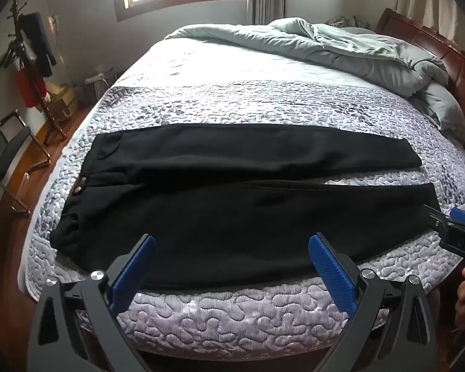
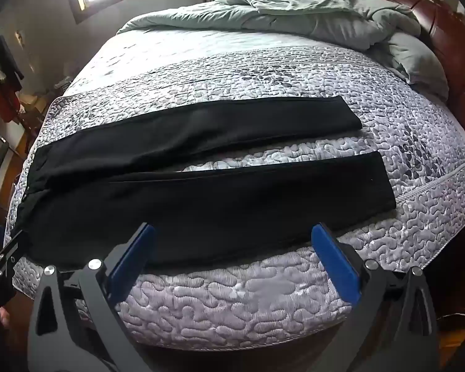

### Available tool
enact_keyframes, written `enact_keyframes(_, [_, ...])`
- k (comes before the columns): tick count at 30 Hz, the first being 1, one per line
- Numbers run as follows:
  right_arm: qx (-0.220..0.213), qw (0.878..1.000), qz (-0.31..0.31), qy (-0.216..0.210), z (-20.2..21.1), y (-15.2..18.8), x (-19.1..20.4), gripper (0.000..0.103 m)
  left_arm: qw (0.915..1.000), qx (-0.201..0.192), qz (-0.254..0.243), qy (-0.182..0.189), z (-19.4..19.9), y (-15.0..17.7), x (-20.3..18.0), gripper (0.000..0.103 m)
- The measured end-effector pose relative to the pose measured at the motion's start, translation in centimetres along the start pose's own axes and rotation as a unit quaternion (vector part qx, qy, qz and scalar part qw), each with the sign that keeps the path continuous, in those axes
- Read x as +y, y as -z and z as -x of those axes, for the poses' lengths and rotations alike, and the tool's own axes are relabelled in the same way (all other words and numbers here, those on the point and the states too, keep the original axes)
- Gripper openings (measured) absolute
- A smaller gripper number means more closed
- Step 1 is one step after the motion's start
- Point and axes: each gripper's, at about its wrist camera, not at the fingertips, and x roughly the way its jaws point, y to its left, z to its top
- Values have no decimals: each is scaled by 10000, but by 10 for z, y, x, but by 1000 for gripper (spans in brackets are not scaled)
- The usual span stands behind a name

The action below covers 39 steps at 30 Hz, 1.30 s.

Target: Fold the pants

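Black pants (image 1: 232, 198) lie flat across the quilted bed, waistband at the left, both legs spread toward the right with a narrow gap between them. They show in the right wrist view (image 2: 201, 192) too. My left gripper (image 1: 232, 243) is open, hovering at the bed's near edge over the near leg's thigh part. My right gripper (image 2: 232, 234) is open, at the near edge over the near leg's lower part. The right gripper also shows at the right edge of the left wrist view (image 1: 458, 232). Neither holds anything.
The bed (image 1: 232, 313) has a grey quilted cover. A crumpled pale green duvet (image 1: 356, 49) lies at the far right by the wooden headboard (image 1: 449, 62). A chair (image 1: 6, 152) and coat stand (image 1: 31, 62) are on the floor at the left.
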Motion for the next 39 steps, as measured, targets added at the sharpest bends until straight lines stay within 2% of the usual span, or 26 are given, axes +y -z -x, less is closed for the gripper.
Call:
enact_keyframes(2, [29, 10000, -6, 2, 0, 0, 0, 100, 9999, 80, 118, 63, -4, 0, 5, 99])
enact_keyframes(12, [33, 10000, -44, -34, -2, 0, -1, 100, 10000, 46, -35, -35, -4, -2, 5, 99])
enact_keyframes(23, [-14, 9999, -39, 109, -1, 1, 1, 100, 10000, 19, 29, -8, -6, -4, 8, 99])
enact_keyframes(39, [-48, 9999, 20, 93, 1, 0, 3, 100, 10000, 21, 28, 34, -5, -5, 6, 99])
